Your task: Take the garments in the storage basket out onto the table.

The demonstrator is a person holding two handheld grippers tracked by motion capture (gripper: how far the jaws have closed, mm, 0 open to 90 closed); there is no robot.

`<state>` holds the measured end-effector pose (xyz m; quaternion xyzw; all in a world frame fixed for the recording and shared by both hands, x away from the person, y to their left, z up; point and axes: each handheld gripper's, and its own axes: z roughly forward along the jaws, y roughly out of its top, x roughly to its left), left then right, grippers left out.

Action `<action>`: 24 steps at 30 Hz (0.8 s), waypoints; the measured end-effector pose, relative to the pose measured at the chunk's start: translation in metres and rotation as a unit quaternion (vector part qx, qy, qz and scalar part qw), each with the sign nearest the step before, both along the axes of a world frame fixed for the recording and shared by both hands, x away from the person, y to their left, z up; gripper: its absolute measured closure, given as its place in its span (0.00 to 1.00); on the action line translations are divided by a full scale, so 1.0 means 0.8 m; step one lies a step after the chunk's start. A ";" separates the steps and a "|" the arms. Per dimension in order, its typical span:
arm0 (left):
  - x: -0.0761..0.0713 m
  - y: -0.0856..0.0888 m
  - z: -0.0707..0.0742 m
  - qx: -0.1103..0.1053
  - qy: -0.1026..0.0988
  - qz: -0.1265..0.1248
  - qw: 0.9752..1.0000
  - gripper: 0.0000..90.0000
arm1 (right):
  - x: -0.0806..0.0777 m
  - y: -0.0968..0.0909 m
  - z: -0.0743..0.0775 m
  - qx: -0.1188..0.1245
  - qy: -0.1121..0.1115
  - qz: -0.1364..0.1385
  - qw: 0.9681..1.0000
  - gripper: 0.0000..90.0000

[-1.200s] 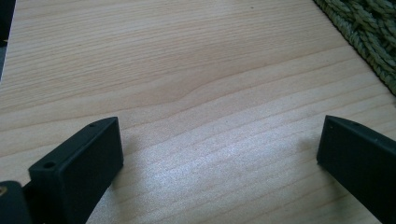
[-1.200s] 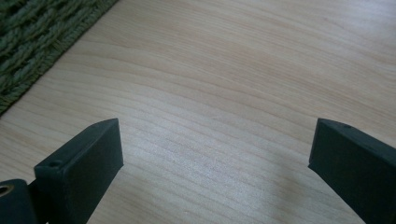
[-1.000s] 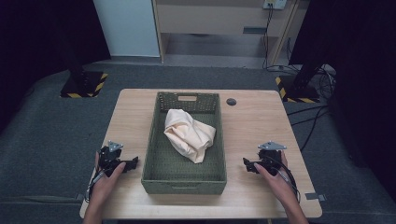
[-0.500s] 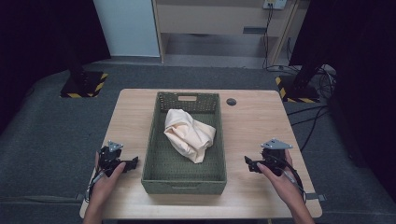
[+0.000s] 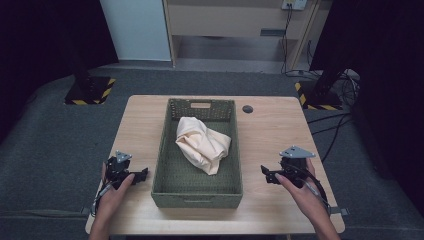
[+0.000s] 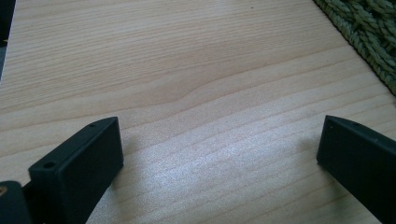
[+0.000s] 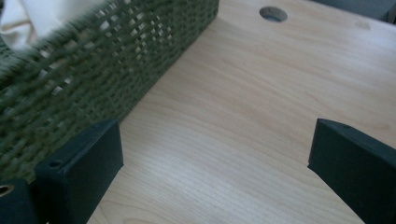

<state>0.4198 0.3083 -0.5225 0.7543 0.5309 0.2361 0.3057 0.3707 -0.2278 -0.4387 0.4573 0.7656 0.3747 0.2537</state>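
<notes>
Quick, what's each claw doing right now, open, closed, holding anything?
Left claw: open, empty, over the bare table.
Right claw: open, empty, beside the green woven basket.

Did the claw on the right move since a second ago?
Yes. The black right claw has lifted slightly and drifted a little rightward, away from the green woven basket that sits fixed on the light wooden table.

The high view looks forward and down over my whole worktop (image 5: 280, 135). My left tool's camera sits close above bare wood, the basket (image 6: 369, 32) at its right edge. My right tool's camera, equally close, faces the basket's wall and the worktop's hole (image 7: 273, 14); both show from above.
</notes>
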 end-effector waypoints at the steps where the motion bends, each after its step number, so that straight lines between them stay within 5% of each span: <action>1: 0.000 0.000 0.000 0.000 0.000 0.000 1.000 0.00 | -0.001 0.002 0.004 0.002 -0.003 0.002 1.000 0.03; 7: 0.000 0.000 0.000 0.000 0.000 0.000 1.000 0.00 | -0.008 0.013 0.031 0.005 -0.013 0.019 1.000 0.03; 24: 0.000 0.000 0.000 0.000 0.000 0.000 1.000 0.00 | 0.002 0.043 0.070 0.000 -0.027 0.047 0.999 0.03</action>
